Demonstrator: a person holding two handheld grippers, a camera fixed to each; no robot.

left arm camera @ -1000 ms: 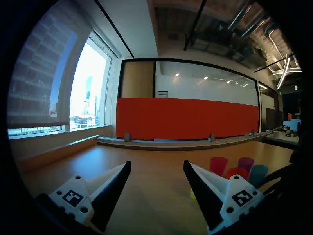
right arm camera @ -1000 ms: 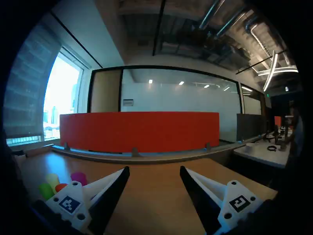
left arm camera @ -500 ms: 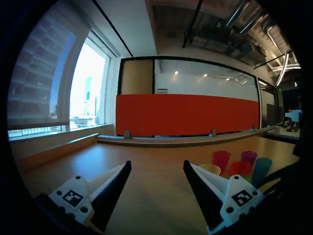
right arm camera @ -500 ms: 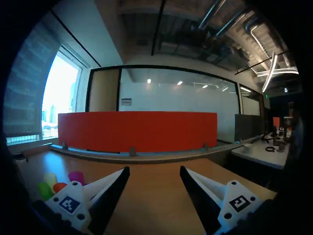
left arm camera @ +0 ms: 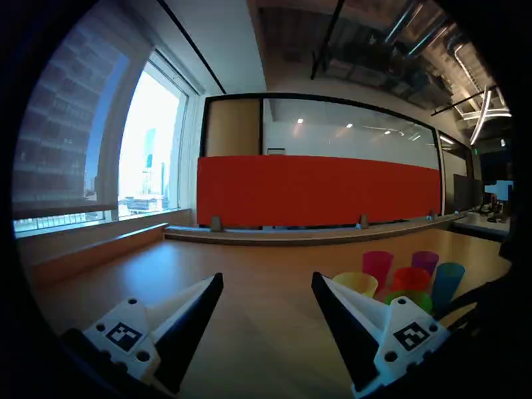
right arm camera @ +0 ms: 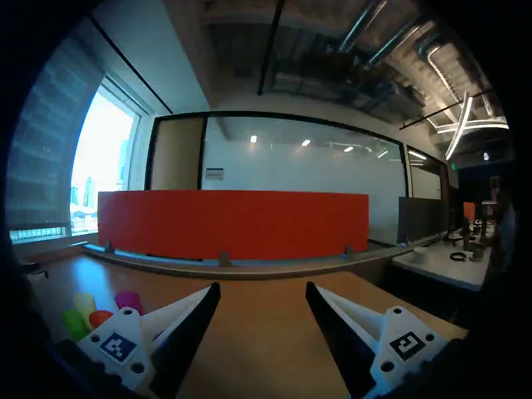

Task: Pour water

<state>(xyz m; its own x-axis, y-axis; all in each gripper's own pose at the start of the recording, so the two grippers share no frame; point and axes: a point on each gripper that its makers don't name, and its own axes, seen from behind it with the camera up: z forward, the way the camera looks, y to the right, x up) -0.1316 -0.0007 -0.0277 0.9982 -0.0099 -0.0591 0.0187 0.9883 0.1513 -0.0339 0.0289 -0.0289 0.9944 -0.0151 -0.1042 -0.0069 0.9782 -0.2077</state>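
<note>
Your right gripper (right arm camera: pixel 261 287) hovered over the light wooden tabletop (right arm camera: pixel 266 332), its white fingers wide apart with nothing between them. Beyond the left finger stood a yellow plastic cup (right arm camera: pixel 85 302), a magenta plastic cup (right arm camera: pixel 128 300), a green plastic cup (right arm camera: pixel 73 323) and an orange plastic cup (right arm camera: pixel 100 318), clustered close together

Daylit office, sharp but fisheye-bent.
Daylight blows out the window (left arm camera: pixel 151 166) at left; ceiling strips (right arm camera: pixel 465 123) glow far right. The ceiling (left arm camera: pixel 372 46) is dim, straight lines bow near the edges, and the table (left arm camera: pixel 266 312) shows a soft sheen.
</note>
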